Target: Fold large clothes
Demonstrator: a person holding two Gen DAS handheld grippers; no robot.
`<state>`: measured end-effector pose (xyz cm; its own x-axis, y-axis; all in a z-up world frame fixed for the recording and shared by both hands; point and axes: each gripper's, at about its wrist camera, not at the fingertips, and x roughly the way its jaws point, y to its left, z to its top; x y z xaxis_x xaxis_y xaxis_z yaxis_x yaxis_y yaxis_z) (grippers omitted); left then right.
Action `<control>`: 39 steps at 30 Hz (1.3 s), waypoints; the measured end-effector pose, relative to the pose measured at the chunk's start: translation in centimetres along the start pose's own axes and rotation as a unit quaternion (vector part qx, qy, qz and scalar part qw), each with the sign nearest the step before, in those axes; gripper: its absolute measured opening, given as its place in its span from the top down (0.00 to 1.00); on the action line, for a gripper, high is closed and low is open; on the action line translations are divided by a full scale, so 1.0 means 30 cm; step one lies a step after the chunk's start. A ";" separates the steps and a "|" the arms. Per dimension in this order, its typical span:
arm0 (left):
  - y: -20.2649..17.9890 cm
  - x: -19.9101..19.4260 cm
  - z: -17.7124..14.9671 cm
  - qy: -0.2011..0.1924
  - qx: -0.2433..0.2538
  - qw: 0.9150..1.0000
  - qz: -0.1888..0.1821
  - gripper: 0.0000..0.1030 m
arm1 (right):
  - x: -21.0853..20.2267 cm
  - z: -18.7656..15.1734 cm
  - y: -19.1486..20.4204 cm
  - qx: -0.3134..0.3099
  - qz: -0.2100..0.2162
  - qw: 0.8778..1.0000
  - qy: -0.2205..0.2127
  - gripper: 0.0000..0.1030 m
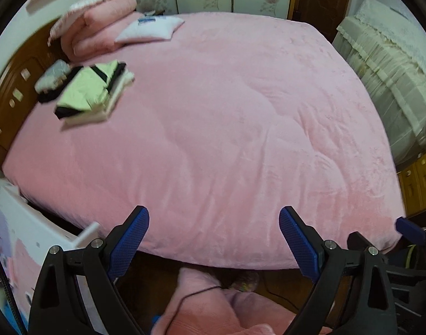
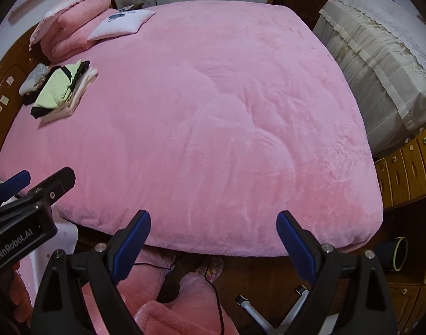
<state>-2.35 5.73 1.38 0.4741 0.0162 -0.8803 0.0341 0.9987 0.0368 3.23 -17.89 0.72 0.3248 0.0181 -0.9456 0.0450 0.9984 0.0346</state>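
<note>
A large pink plush blanket [image 1: 213, 128] [image 2: 207, 117] lies spread flat over the whole bed. My left gripper [image 1: 214, 240] hangs open above the blanket's near edge, with nothing between its blue pads. My right gripper [image 2: 214, 240] is also open over the near edge, its pads apart and bare. In the right wrist view the left gripper [image 2: 31, 189] shows at the left side. A blue fingertip [image 1: 408, 227] of the right gripper peeks in at the right of the left wrist view.
A stack of folded clothes [image 1: 87, 92] [image 2: 62, 92], green on top, sits at the far left by the wooden headboard [image 1: 14, 92]. Folded pink bedding [image 1: 98, 25] and a white pillow [image 1: 150, 29] lie at the far corner. A covered cabinet [image 2: 380, 64] stands right. A person's pink-trousered legs [image 1: 213, 307] stand below.
</note>
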 end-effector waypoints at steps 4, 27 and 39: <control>-0.022 -0.014 0.017 -0.011 0.011 1.000 -0.001 0.01 | -0.020 0.006 0.006 -0.007 0.000 1.000 -0.015 0.02; -0.127 -0.006 0.095 -0.027 0.020 0.999 -0.022 0.01 | -0.032 0.072 -0.095 0.005 0.005 0.999 -0.049 0.00; -0.140 0.015 0.104 -0.025 0.019 0.999 -0.023 0.01 | -0.025 0.087 -0.108 0.003 0.003 0.999 -0.050 0.00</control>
<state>0.45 1.39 2.31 0.5149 -0.0326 -0.8567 0.0904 0.9958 0.0164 5.30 -21.26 2.16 0.4171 0.0174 -0.9087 0.0486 0.9980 0.0415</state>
